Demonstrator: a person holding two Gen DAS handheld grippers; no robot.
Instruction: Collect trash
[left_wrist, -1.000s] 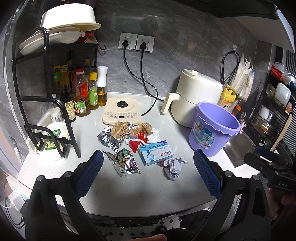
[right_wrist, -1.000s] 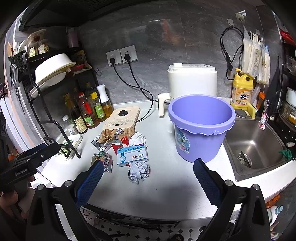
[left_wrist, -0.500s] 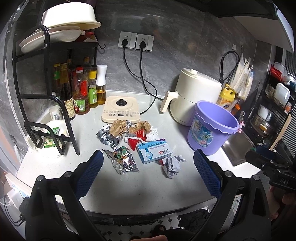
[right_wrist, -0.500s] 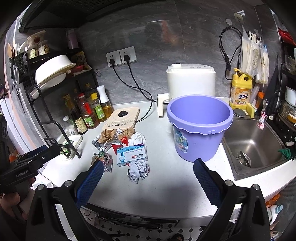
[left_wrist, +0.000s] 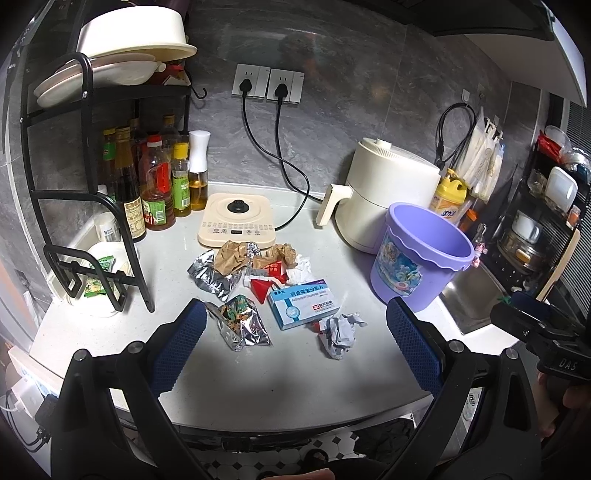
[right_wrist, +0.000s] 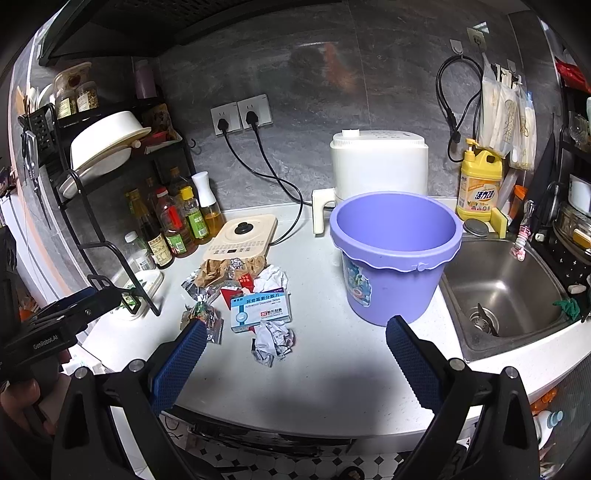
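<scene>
My two black grippers with blue pads

My left gripper (left_wrist: 295, 345) and right gripper (right_wrist: 293, 363) share one build: black angular arms, round silver screws at the joints, fingers (left_wrist: 180, 343) faced with blue cross-hatched pads. Seen from the side, the left body reads "GenRobot.AI" in white, the right one "DAS". A bit of my bare skin shows beneath each handle.

Left wrist: off the counter's front edge, angled down — litter mid-frame.
Right wrist: similar height, faces the wall.
Shared: purple bucket (left_wrist: 421, 266) (right_wrist: 395, 254).
</scene>
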